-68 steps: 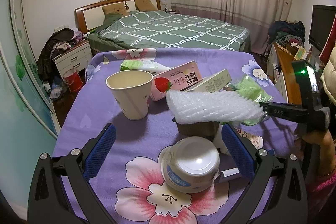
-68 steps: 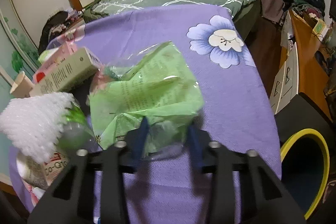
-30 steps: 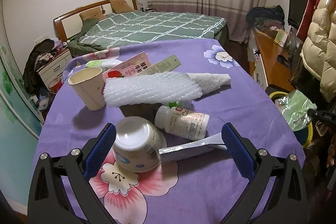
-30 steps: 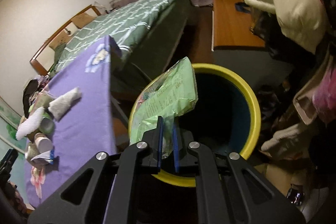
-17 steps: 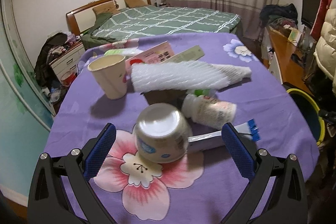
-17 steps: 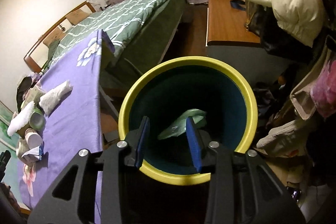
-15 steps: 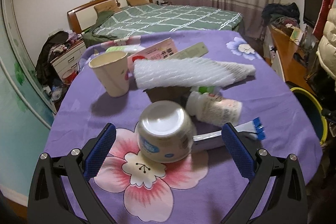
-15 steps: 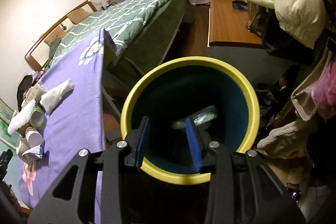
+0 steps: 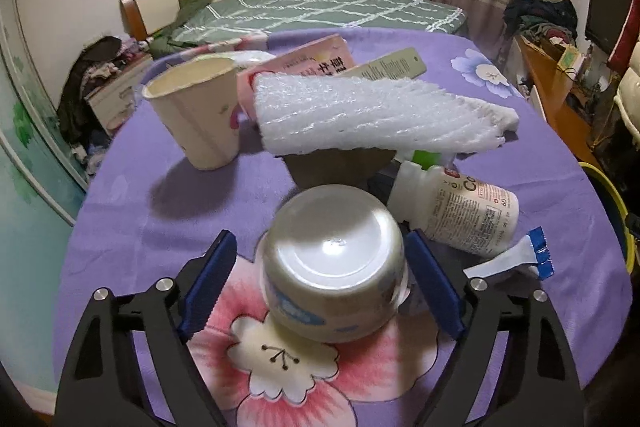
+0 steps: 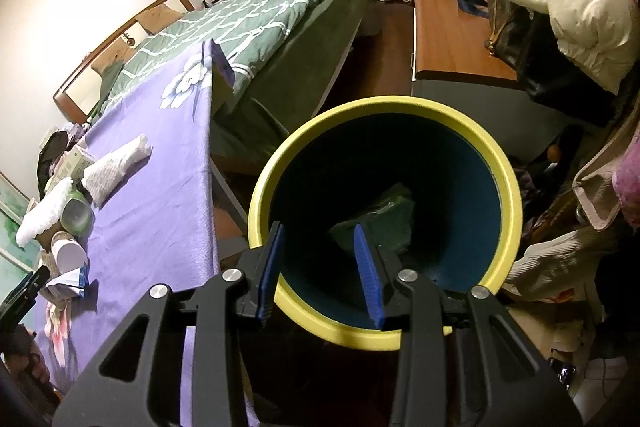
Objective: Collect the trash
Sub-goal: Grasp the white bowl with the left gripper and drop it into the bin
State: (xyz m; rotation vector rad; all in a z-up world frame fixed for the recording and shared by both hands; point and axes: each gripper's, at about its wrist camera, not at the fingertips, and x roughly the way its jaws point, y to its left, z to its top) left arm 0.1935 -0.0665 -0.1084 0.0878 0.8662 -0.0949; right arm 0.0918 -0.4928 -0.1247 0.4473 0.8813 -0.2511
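Two grippers showed, one per view. The left gripper [image 9: 320, 271] sat low over the near edge of the table [image 9: 132, 227], fingers apart w/ a tub [image 9: 334, 267] between them. The tub lay on its side, base toward the camera, on a pink flower print. Its right side looked to be touching the right pad; a gap stayed at the left pad, so not clamped.

Right of the tub lay a white bottle [image 9: 460, 215] on its side, and near that a white wrapper [image 9: 516, 259] w/ a blue end. Behind the tub stood a brown pot [image 9: 336, 167] w/ foam netting [image 9: 368, 119] draped across its top. A paper cup [image 9: 200, 115] stood upright far left. Behind the netting leaned a pink carton [image 9: 300, 63] and a flat box [image 9: 388, 67].

The right gripper [image 10: 318, 263] hung over the bin [image 10: 508, 211] (yellow rim, dark blue inside), which stood on the floor just right of the table's edge. Fingers apart, holding nothing. A green bag [image 10: 384, 219] lay at the bottom of the bin. In that view the rest of the trash sat far left on the table.
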